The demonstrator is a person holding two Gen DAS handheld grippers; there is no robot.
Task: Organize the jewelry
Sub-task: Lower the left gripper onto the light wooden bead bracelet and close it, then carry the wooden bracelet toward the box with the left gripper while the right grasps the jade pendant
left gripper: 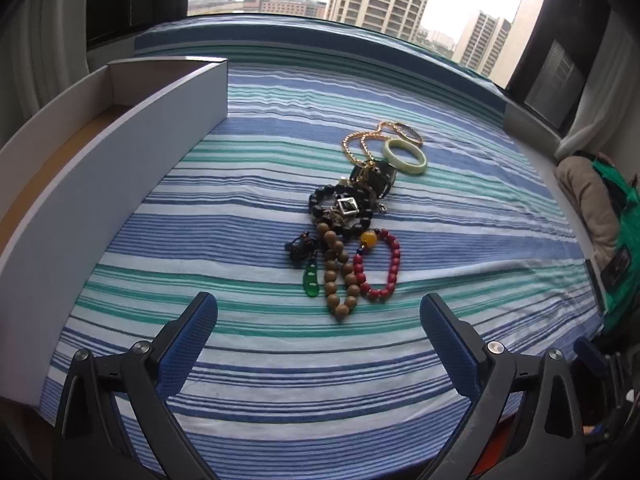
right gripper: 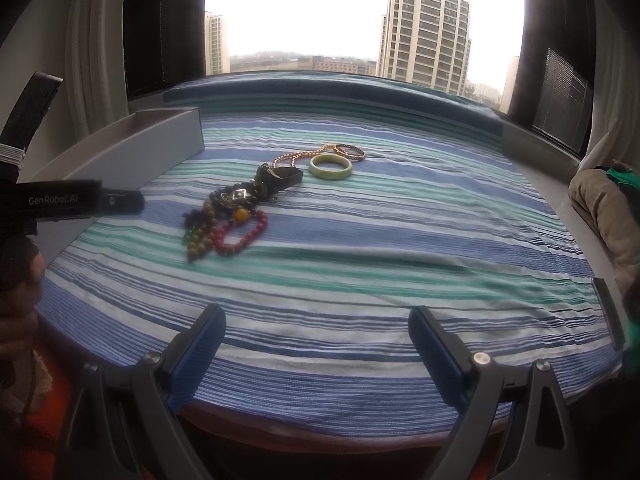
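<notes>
The left tool (left gripper: 318, 312) hangs with its blue pads spread wide and empty, just short of the jewelry heap (left gripper: 348, 224) on the striped cloth (left gripper: 460, 240) that covers the tabletop. The right tool (right gripper: 316, 328) is likewise wide and empty, further back, with the heap at its eleven o'clock.

The heap runs from twelve o'clock toward the left tool: a gold chain (left gripper: 362, 140) and a thin patterned bangle (left gripper: 408, 131) farthest off, a pale green bangle (left gripper: 404, 157) at one o'clock, then black beads (left gripper: 340, 208), a brown bead bracelet (left gripper: 338, 276), a red bead bracelet (left gripper: 380, 268) and a small green pendant (left gripper: 311, 282) nearest. An open grey box (left gripper: 120, 148) stands at ten o'clock, probably the place to put things.

The pieces overlap and look tangled in the middle, so pulling one strand would likely drag its neighbours along or scatter them. The wide pads may also pinch the loose cloth with a bracelet and wrinkle it, shifting the whole heap. The smooth green bangle could slip or roll from a flat pinch. The thin chain lies flush on the fabric and may be missed altogether.

In the right wrist view, the body of the left device (right gripper: 72, 200) at nine o'clock reads "GenRobot.AI". No other writing is legible.
</notes>
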